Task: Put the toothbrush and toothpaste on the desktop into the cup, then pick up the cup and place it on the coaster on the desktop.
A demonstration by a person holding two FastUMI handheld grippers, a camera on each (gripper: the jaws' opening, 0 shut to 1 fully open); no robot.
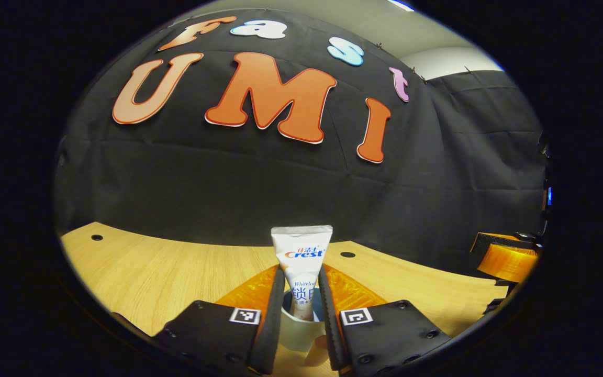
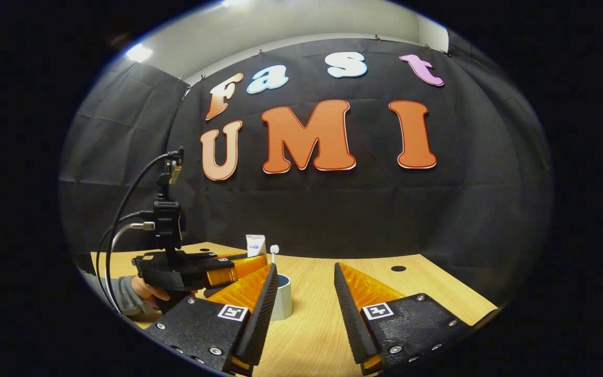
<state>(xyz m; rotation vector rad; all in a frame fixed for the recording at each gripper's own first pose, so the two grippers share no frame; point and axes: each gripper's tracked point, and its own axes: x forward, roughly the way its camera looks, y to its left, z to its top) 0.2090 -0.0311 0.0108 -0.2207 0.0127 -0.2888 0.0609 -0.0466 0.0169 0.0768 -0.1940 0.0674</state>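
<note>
White toothpaste tube stands pinched upright between the left gripper's fingers, its lower end inside the cup directly beneath, apparently for a straight drop. Off to that claw's side the right gripper waits spread and empty, the toothbrush already standing in the cup; I cannot locate the coaster.

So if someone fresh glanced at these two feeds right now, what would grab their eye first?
Most likely the toothpaste, standing upright between the left gripper fingers with its lower end down inside the cup at the bottom of the left gripper view. In the right gripper view, the right gripper is spread open over the bare wooden desktop, and the toothbrush head pokes up from the cup to its left.
</note>
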